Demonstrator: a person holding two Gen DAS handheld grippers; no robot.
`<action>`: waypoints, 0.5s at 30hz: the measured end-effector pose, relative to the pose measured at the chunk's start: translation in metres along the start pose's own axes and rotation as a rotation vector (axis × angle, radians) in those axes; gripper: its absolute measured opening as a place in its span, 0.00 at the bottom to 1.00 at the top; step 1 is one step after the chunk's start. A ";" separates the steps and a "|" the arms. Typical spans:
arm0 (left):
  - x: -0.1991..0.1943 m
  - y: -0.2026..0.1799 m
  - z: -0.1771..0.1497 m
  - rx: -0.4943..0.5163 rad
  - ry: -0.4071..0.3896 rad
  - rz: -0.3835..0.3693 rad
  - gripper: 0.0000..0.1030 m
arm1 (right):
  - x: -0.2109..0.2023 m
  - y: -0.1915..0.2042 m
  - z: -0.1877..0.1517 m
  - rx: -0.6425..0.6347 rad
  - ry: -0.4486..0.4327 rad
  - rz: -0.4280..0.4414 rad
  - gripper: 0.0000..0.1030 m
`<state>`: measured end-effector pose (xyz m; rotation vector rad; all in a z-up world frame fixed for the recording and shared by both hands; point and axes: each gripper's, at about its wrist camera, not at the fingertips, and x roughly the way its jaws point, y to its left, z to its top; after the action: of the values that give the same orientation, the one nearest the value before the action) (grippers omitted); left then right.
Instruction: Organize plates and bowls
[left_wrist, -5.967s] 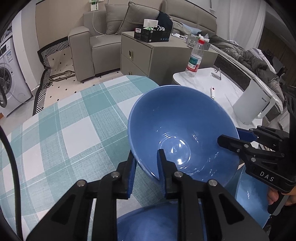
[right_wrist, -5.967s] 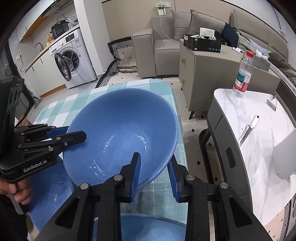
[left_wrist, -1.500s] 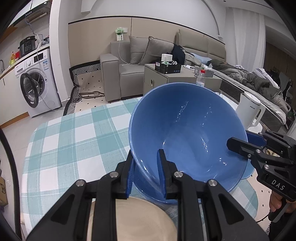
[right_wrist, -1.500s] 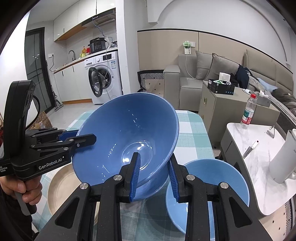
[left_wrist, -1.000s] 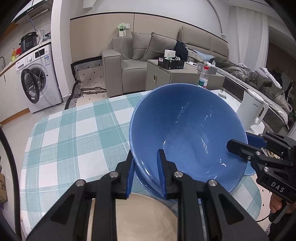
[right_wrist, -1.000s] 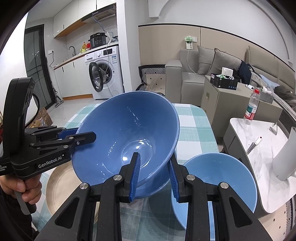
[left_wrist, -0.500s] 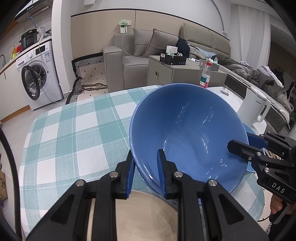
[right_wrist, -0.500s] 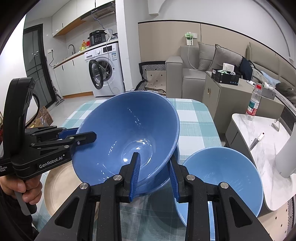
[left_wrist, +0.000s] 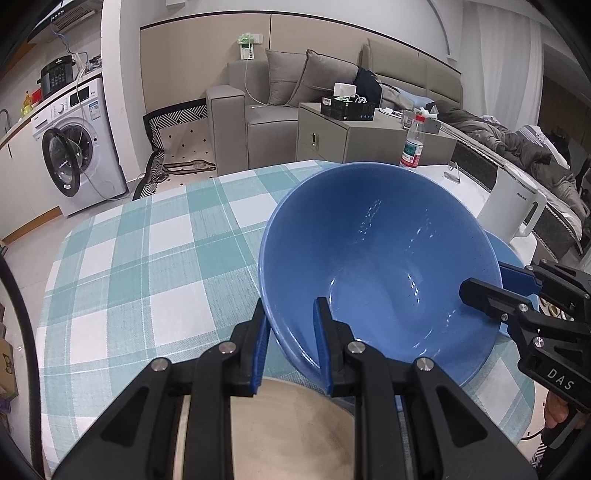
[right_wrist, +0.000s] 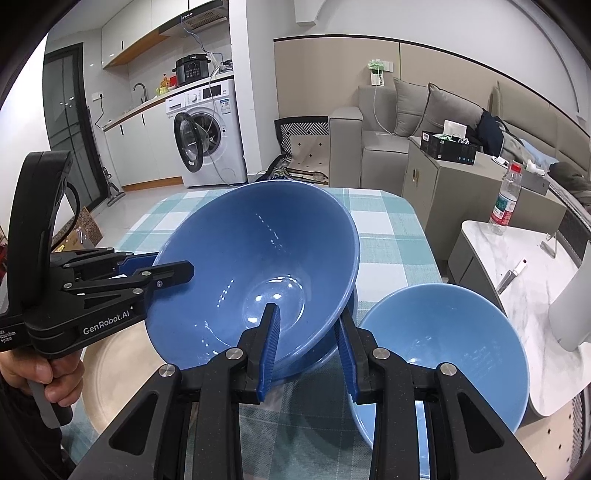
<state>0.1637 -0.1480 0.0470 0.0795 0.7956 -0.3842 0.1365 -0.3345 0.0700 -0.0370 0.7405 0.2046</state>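
Note:
A large blue bowl hangs tilted above the checked tablecloth, held by both grippers. My left gripper is shut on its near rim, one finger inside and one outside. My right gripper is shut on the opposite rim in the same way. Each gripper also shows in the other's view: the right gripper, and the left gripper with a hand on its handle. Under the held bowl a second blue bowl's rim peeks out. A lighter blue bowl sits to the right. A beige plate lies near me.
A white marble side table stands right of the dining table with a water bottle and a white kettle. A grey cabinet, a sofa and a washing machine stand beyond the table's far edge.
Both grippers have kept their hold on the blue bowl. Both views have tipped down a little, and the lighter bowl looks slightly nearer in the right wrist view.

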 end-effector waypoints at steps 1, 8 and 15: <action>0.001 0.000 0.000 0.000 0.002 0.001 0.20 | 0.000 0.000 0.000 0.000 0.000 0.000 0.30; 0.006 -0.001 -0.002 0.004 0.013 0.010 0.20 | 0.006 0.003 -0.005 -0.008 0.010 -0.015 0.30; 0.013 -0.002 -0.005 0.008 0.030 0.019 0.20 | 0.009 0.008 -0.009 -0.022 0.016 -0.032 0.30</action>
<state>0.1679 -0.1525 0.0347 0.1002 0.8229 -0.3692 0.1358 -0.3265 0.0580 -0.0711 0.7536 0.1815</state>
